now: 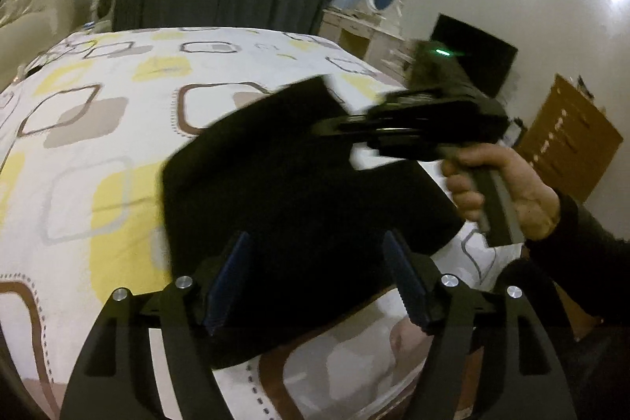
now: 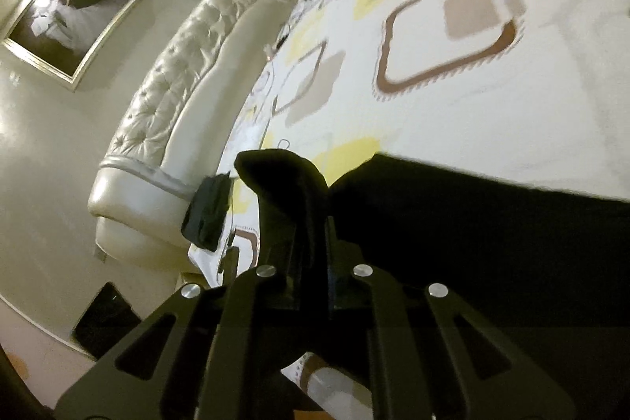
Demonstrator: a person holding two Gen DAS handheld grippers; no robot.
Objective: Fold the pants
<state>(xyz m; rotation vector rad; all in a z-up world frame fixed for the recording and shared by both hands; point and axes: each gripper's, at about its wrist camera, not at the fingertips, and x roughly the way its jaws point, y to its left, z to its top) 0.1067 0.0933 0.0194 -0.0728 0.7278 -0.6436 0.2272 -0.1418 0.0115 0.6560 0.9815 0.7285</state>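
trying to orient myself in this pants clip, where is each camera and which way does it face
Left wrist: on the left gripper, open, facing across the bed toward curtains; shows the pants, right gripper and right hand.
Right wrist: on the right gripper, shut on pants, facing along the bed toward the headboard; only its own fingers show.
Shared: pants and bed.

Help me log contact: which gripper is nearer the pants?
Right. The right gripper is clamped on a bunch of the black pants; the left gripper is open, its fingers straddling the near edge without gripping.
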